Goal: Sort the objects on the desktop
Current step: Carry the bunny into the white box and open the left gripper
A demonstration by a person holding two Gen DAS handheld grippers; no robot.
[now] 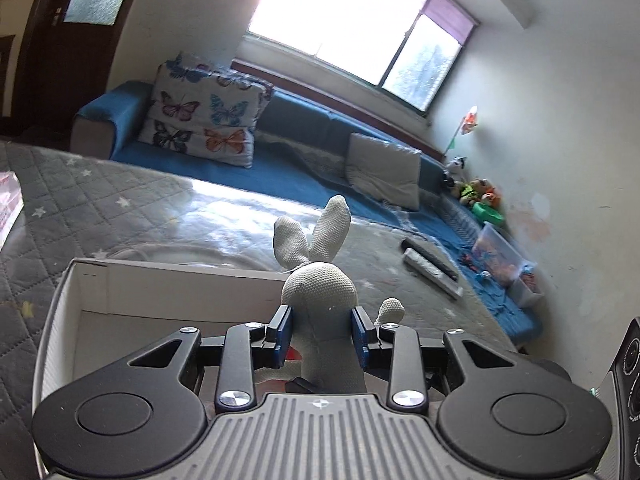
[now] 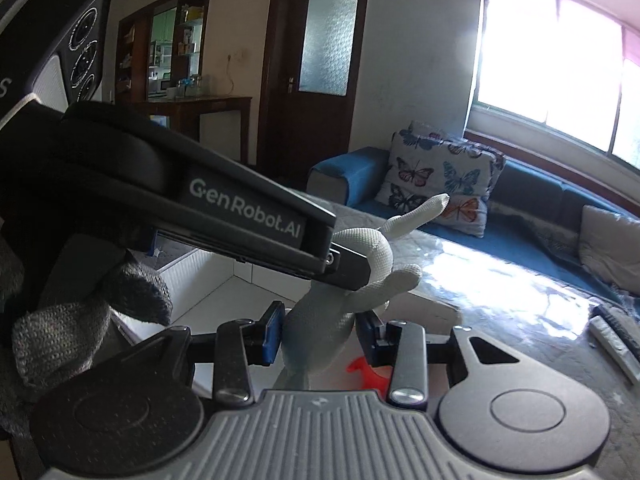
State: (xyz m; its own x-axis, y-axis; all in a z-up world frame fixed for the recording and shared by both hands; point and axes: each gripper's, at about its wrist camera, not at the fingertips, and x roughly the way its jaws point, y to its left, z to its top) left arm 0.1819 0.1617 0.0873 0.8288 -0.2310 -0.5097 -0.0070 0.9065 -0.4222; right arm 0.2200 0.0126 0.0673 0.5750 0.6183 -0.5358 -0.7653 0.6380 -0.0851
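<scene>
Quilted table (image 1: 120,200), one white box (image 1: 180,280); two tools, left tool (image 1: 322,332), right tool (image 2: 320,330), clamping one knitted rabbit (image 1: 320,292)

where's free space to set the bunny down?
Box floor by its left wall is bare. The table between box and sofa is open. Crowded: remotes at the table's right edge; a red item lies under the bunny.

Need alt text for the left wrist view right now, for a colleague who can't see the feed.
The left hand-held gripper is shut on a grey knitted rabbit toy, ears up, above an open white box. Beyond lie a grey quilted table cover, two remotes and a blue sofa under a bright window.
</scene>
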